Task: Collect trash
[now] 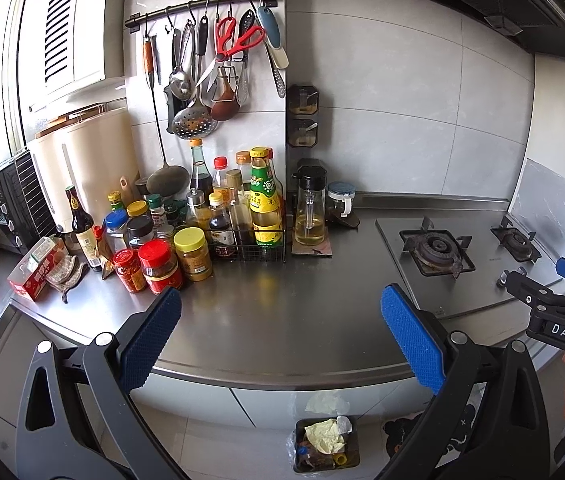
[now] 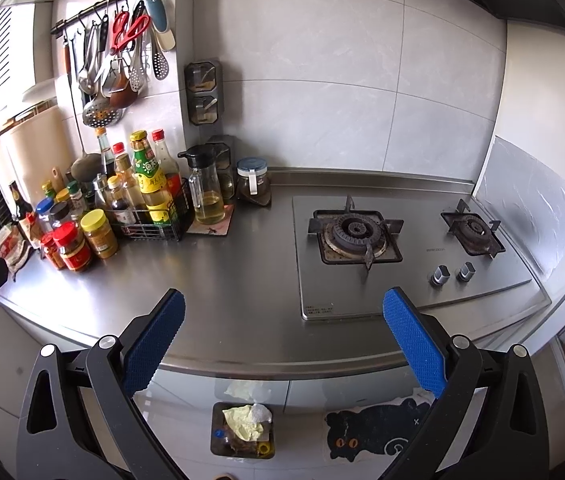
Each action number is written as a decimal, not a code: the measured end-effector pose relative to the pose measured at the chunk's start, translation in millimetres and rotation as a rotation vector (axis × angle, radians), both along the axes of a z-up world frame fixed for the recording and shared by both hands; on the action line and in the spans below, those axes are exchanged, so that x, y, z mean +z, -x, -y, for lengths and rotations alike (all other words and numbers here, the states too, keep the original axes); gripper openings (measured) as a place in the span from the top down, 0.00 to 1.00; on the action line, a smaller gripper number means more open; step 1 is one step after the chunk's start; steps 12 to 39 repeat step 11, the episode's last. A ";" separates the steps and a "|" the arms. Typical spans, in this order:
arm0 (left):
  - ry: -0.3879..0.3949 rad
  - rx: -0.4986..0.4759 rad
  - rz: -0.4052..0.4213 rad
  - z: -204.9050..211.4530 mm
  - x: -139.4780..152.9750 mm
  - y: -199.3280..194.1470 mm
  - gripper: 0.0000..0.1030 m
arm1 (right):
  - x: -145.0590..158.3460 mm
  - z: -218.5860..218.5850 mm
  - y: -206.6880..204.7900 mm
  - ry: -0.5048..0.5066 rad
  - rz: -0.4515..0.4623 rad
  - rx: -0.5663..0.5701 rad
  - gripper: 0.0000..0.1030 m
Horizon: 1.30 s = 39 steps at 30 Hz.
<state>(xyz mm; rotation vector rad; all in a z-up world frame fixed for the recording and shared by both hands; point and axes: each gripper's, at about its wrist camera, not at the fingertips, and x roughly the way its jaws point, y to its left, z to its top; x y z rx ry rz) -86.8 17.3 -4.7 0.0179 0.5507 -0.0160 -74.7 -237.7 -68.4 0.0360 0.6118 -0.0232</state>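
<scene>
A black trash bin [image 1: 327, 445] stands on the floor below the steel counter's front edge. It holds crumpled yellow paper [image 1: 325, 434], a white wad and other scraps. It also shows in the right wrist view [image 2: 242, 428]. My left gripper [image 1: 280, 338] is open and empty above the counter's front edge. My right gripper [image 2: 284, 338] is open and empty too, over the counter left of the stove. The right gripper shows at the right edge of the left wrist view [image 1: 554, 292].
The steel counter [image 1: 282, 292] carries many sauce bottles and jars [image 1: 186, 220] at back left, a red box [image 1: 36, 276] and an oil dispenser [image 1: 309, 208]. A gas stove [image 2: 398, 240] sits at right. Utensils hang on a wall rail [image 1: 210, 52]. A cat floor mat [image 2: 378, 428] lies beside the bin.
</scene>
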 end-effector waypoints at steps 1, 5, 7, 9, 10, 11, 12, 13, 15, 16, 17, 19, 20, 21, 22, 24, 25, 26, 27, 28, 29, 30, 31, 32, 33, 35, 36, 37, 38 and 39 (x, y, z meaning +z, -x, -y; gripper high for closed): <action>-0.001 0.000 0.001 0.0 0.1 0.1 0.08 | 0.0 -1.0 -0.1 -0.001 0.000 -0.001 0.03; 0.011 -0.004 -0.011 -0.9 0.2 -1.0 0.08 | -0.2 -2.5 0.4 -0.004 -0.003 -0.001 0.03; 0.009 -0.005 -0.014 -0.6 0.4 -1.0 0.08 | -0.1 -4.5 1.2 -0.004 -0.003 -0.001 0.03; 0.011 -0.011 -0.019 -0.4 0.7 -1.0 0.08 | 0.1 -6.5 1.8 -0.004 -0.004 -0.001 0.03; 0.016 -0.013 -0.022 -0.7 0.2 -1.2 0.08 | 0.2 -6.2 1.9 -0.004 -0.005 -0.002 0.03; 0.018 -0.011 -0.024 -1.4 0.1 -1.6 0.08 | 0.4 -7.0 2.3 -0.003 -0.005 -0.001 0.03; 0.018 -0.011 -0.024 -1.4 0.1 -1.6 0.08 | 0.4 -7.0 2.3 -0.003 -0.005 -0.001 0.03; 0.018 -0.011 -0.024 -1.4 0.1 -1.6 0.08 | 0.4 -7.0 2.3 -0.003 -0.005 -0.001 0.03; 0.018 -0.011 -0.024 -1.4 0.1 -1.6 0.08 | 0.4 -7.0 2.3 -0.003 -0.005 -0.001 0.03; 0.018 -0.011 -0.024 -1.4 0.1 -1.6 0.08 | 0.4 -7.0 2.3 -0.003 -0.005 -0.001 0.03; 0.018 -0.011 -0.024 -1.4 0.1 -1.6 0.08 | 0.4 -7.0 2.3 -0.003 -0.005 -0.001 0.03; 0.018 -0.011 -0.024 -1.4 0.1 -1.6 0.08 | 0.4 -7.0 2.3 -0.003 -0.005 -0.001 0.03; 0.018 -0.011 -0.024 -1.4 0.1 -1.6 0.08 | 0.4 -7.0 2.3 -0.003 -0.005 -0.001 0.03; 0.018 -0.011 -0.024 -1.4 0.1 -1.6 0.08 | 0.4 -7.0 2.3 -0.003 -0.005 -0.001 0.03; 0.018 -0.011 -0.024 -1.4 0.1 -1.6 0.08 | 0.4 -7.0 2.3 -0.003 -0.005 -0.001 0.03; 0.018 -0.011 -0.024 -1.4 0.1 -1.6 0.08 | 0.4 -7.0 2.3 -0.003 -0.005 -0.001 0.03; 0.018 -0.011 -0.024 -1.4 0.1 -1.6 0.08 | 0.4 -7.0 2.3 -0.003 -0.005 -0.001 0.03; 0.018 -0.011 -0.024 -1.4 0.1 -1.6 0.08 | 0.4 -7.0 2.3 -0.003 -0.005 -0.001 0.03; 0.018 -0.011 -0.024 -1.4 0.1 -1.6 0.08 | 0.4 -7.0 2.3 -0.003 -0.005 -0.001 0.03; 0.018 -0.011 -0.024 -1.4 0.1 -1.6 0.08 | 0.4 -7.0 2.3 -0.003 -0.005 -0.001 0.03; 0.018 -0.011 -0.024 -1.4 0.1 -1.6 0.08 | 0.4 -7.0 2.3 -0.003 -0.005 -0.001 0.03; 0.018 -0.011 -0.024 -1.4 0.1 -1.6 0.08 | 0.4 -7.0 2.3 -0.003 -0.005 -0.001 0.03; 0.018 -0.011 -0.024 -1.4 0.1 -1.6 0.08 | 0.4 -7.0 2.3 -0.003 -0.005 -0.001 0.03; 0.018 -0.011 -0.024 -1.4 0.1 -1.6 0.08 | 0.4 -7.0 2.3 -0.003 -0.005 -0.001 0.03; 0.018 -0.011 -0.024 -1.4 0.1 -1.6 0.08 | 0.4 -7.0 2.3 -0.003 -0.005 -0.001 0.03; 0.018 -0.011 -0.024 -1.4 0.1 -1.6 0.08 | 0.4 -7.0 2.3 -0.003 -0.005 -0.001 0.03; 0.018 -0.011 -0.024 -1.4 0.1 -1.6 0.08 | 0.4 -7.0 2.3 -0.003 -0.005 -0.001 0.03; 0.018 -0.011 -0.024 -1.4 0.1 -1.6 0.08 | 0.4 -7.0 2.3 -0.003 -0.005 -0.001 0.03; 0.018 -0.011 -0.024 -1.4 0.1 -1.6 0.08 | 0.4 -7.0 2.3 -0.003 -0.005 -0.001 0.03; 0.018 -0.011 -0.024 -1.4 0.1 -1.6 0.08 | 0.4 -7.0 2.3 -0.003 -0.005 -0.001 0.03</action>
